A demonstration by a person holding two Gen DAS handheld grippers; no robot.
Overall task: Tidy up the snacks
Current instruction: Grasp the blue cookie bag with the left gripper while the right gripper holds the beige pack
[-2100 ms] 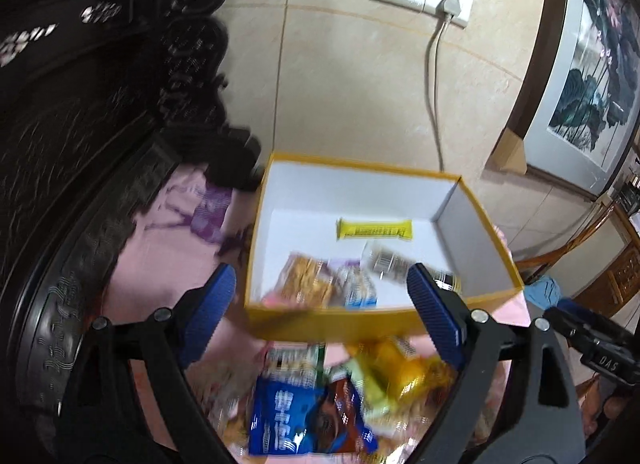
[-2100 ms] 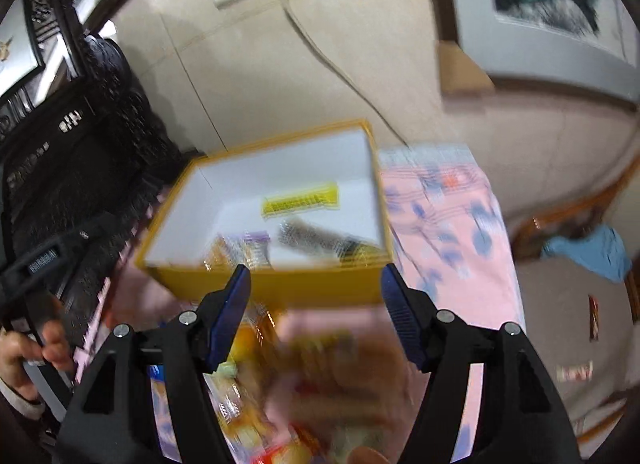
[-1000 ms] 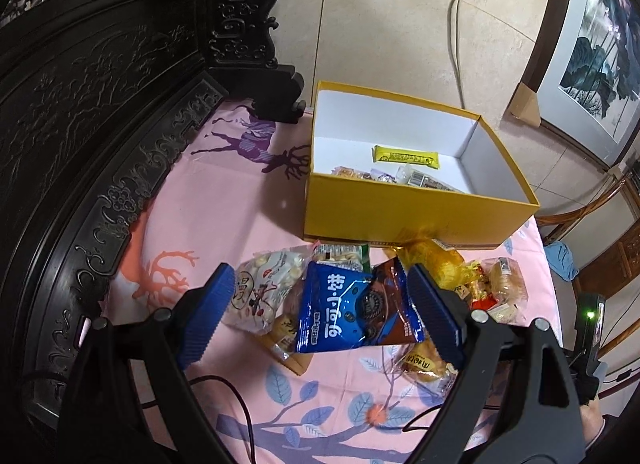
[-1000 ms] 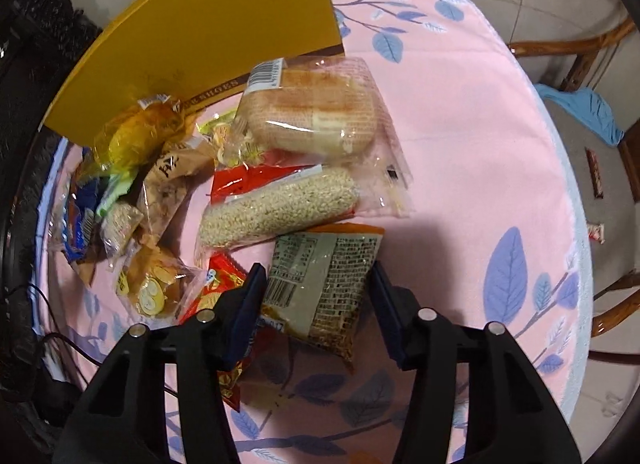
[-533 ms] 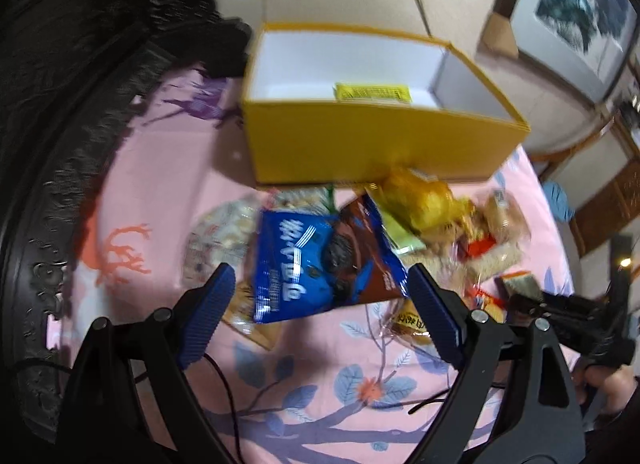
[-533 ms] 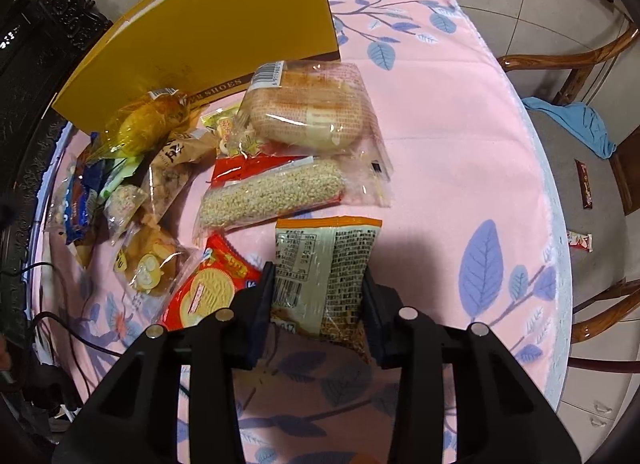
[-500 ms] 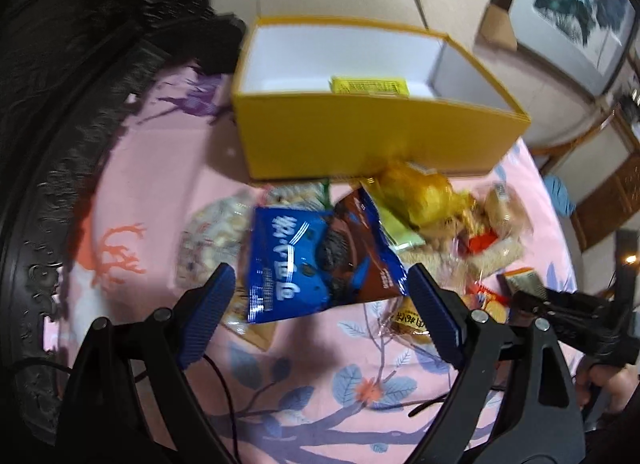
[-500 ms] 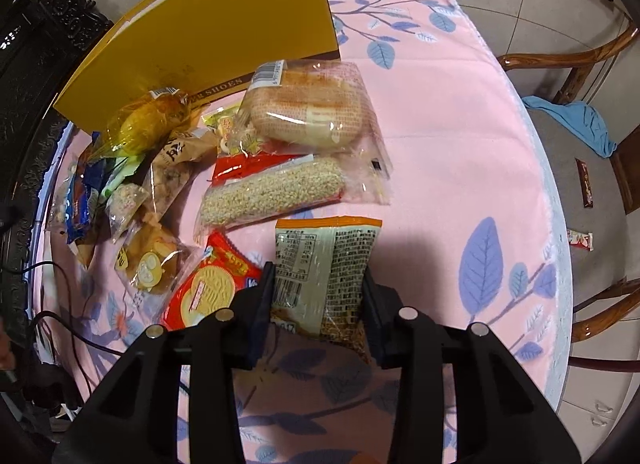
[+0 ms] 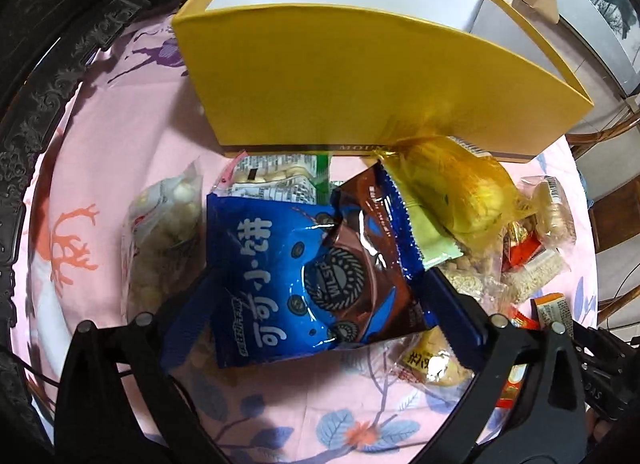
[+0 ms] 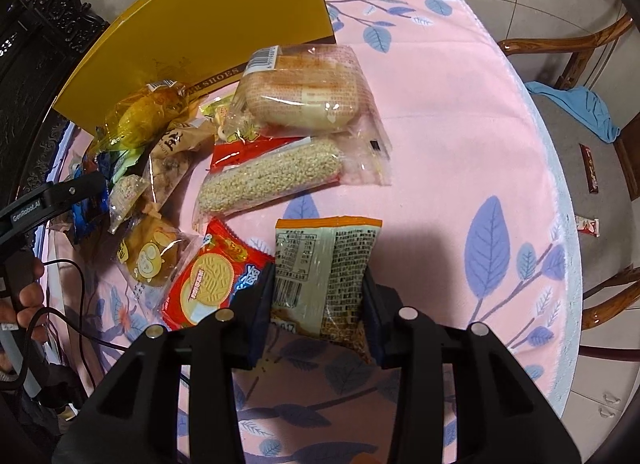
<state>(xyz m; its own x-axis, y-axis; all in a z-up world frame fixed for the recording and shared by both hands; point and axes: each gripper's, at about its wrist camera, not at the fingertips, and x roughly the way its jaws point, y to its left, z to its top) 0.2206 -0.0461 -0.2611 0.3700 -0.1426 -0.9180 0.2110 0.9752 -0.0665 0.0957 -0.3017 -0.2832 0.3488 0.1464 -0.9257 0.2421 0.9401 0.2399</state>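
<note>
Snacks lie in a loose heap on a pink cloth [image 10: 440, 112], just in front of the near wall of a yellow box [image 9: 360, 76]. The box stands open at the far side of the table; from this low angle only its white inner walls show, and what lies in it cannot be seen.

The left gripper [image 9: 320, 316] hangs over the heap with its jaws opening to their widest. A blue cookie bag [image 9: 296, 276] lies between the fingers, overlapping the left one, and whether the pads press it cannot be told. Left of the bag sits a clear pack of pale puffs [image 9: 164, 232]; beyond it, touching the box wall, is a green-edged packet [image 9: 276, 180]. To the right a yellow cellophane bundle [image 9: 456, 192] leans against the box.

The right gripper [image 10: 318, 304] is narrow, its pads pressed on both sides of a grey-green packet [image 10: 324, 268] with an orange top edge, which rests on the cloth. Just left of it lies a red biscuit pack [image 10: 212, 276], and left again a clear pouch with a cartoon face [image 10: 150, 258]. Farther off are a long pack of sesame sticks [image 10: 272, 176] and, beyond that, a wrapped bread roll [image 10: 300, 92] near the box's corner. At the left edge of this view a hand [image 10: 28, 300] grips the other tool's handle.
</note>
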